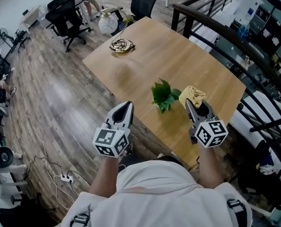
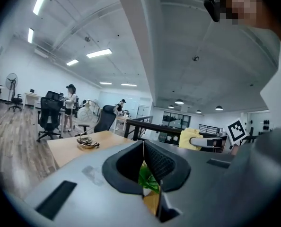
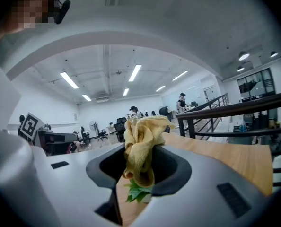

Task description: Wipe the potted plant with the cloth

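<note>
One cloth (image 1: 192,95) pinched in right gripper (image 1: 190,103) jaws | left gripper (image 1: 127,105) jaws pressed together | plant (image 1: 164,96) on table (image 1: 145,56)

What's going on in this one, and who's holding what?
A person stands at a wooden table with a gripper in each hand. The right gripper is shut on a yellow cloth, held close beside the leaves of a small potted plant. Whether the cloth touches the leaves can't be told. The left gripper is shut and empty, by the table's edge on the plant's other side. A coil of cable lies at the table's far end.
</note>
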{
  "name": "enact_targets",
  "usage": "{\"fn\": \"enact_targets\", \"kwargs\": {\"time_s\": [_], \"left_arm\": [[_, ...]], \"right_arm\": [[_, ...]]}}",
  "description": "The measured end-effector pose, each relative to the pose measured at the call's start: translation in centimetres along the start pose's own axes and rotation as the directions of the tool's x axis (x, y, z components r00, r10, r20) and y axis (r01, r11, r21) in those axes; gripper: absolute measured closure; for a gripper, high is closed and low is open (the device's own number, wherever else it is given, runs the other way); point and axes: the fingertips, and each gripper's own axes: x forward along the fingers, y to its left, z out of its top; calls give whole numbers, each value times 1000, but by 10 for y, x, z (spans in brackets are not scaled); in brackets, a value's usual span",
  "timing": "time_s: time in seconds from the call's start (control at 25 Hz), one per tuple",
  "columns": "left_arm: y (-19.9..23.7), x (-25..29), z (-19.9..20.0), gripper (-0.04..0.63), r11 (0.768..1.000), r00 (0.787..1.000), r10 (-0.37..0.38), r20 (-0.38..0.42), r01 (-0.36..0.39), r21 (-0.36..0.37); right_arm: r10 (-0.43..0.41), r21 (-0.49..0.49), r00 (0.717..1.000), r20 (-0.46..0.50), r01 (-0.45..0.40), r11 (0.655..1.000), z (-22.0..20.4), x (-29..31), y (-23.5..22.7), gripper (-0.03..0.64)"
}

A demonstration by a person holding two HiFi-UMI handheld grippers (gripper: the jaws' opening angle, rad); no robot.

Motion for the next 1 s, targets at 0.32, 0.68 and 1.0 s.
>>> {"fn": "enact_targets", "kwargs": {"time_s": [0.32,0.68,1.0], "left_arm": [[42,99,1,578,959,957,-281,-67,282,-3],[69,167,-25,578,839,820,-544,-181,537,-88],[74,192,-115,577,805,710,-590,-384,557,-206]], "right_arm": [[-296,45,955,-4,296,954,-6,20,-29,429],[-535,45,843,-63,538,842,-18,28,-1,428],[-606,114,784,-137,620,776,-56,21,-7,428]]}}
